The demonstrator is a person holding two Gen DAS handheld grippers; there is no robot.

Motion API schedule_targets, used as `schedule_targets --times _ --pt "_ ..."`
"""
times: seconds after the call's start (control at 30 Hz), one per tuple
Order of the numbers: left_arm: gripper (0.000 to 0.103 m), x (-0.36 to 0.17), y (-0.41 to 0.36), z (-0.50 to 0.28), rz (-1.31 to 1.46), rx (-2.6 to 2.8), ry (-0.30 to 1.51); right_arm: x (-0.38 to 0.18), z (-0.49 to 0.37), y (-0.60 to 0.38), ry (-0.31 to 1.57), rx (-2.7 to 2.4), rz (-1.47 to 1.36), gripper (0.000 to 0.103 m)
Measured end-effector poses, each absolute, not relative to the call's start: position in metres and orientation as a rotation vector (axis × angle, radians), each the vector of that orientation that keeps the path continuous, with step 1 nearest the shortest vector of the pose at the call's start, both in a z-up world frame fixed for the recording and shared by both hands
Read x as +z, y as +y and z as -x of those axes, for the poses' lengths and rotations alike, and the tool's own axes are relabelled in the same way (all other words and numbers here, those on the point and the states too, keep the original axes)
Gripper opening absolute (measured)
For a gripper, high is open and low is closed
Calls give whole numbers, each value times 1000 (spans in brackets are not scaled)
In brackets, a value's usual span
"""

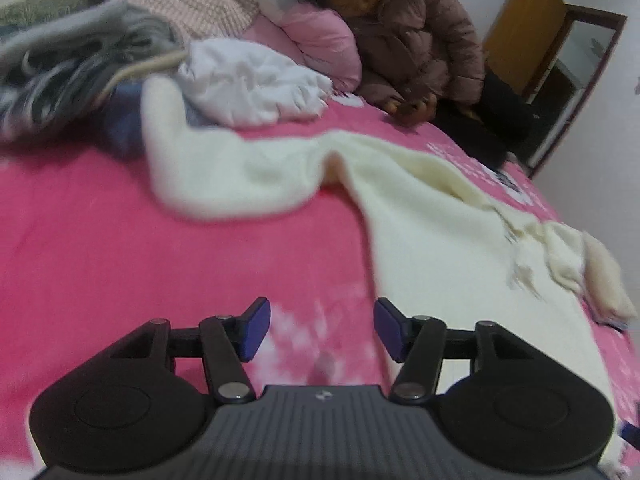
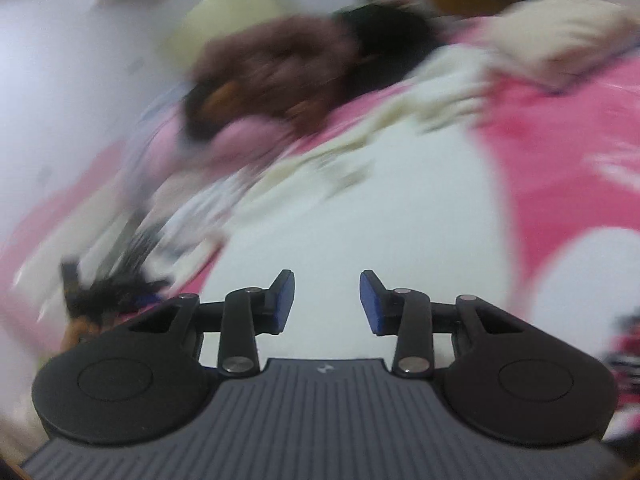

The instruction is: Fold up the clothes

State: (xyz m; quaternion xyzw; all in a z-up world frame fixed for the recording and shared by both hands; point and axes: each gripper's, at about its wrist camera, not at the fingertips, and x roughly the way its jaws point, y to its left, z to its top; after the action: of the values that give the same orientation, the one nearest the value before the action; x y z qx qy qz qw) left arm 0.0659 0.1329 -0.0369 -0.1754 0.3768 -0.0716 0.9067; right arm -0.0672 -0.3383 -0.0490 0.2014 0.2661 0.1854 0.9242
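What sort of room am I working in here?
Most likely a bedroom. The work surface is a bed with a pink sheet, bedding and clothes are piled at its far end, and a wooden wardrobe stands by the wall. A cream sweater lies spread on the sheet.

cream knit sweater spread mostly flat on pink bedsheet, one sleeve bent toward the white garment.

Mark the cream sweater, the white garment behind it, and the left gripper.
cream sweater (image 1: 432, 240): left wrist view, on its body.
white garment (image 1: 248, 80): left wrist view, on its crumpled middle.
left gripper (image 1: 322, 330): left wrist view, midway between fingertips.
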Motion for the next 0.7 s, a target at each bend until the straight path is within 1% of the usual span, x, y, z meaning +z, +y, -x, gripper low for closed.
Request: schedule_targets --times 0.17,0.23,0.3,0.4,0.5,0.57,0.7 --pt "56 -42 129 -21 385 -232 765 -42 66 -245 547 630 -109 36" --pt "54 -43 128 -8 397 -250 743 -43 75 -208 509 740 34 36" --pt "48 -46 130 3 411 -248 722 -46 85 -173 482 833 188 35" --pt "45 -50 134 14 427 -241 706 -54 98 -132 426 915 398 33" --pt "44 -48 140 22 411 -256 675 -66 97 -109 394 890 529 25" --pt "44 -46 141 31 380 -268 645 -70 87 -103 406 835 549 3" --pt "44 -47 130 44 317 -349 629 -53 65 -131 472 800 302 1"
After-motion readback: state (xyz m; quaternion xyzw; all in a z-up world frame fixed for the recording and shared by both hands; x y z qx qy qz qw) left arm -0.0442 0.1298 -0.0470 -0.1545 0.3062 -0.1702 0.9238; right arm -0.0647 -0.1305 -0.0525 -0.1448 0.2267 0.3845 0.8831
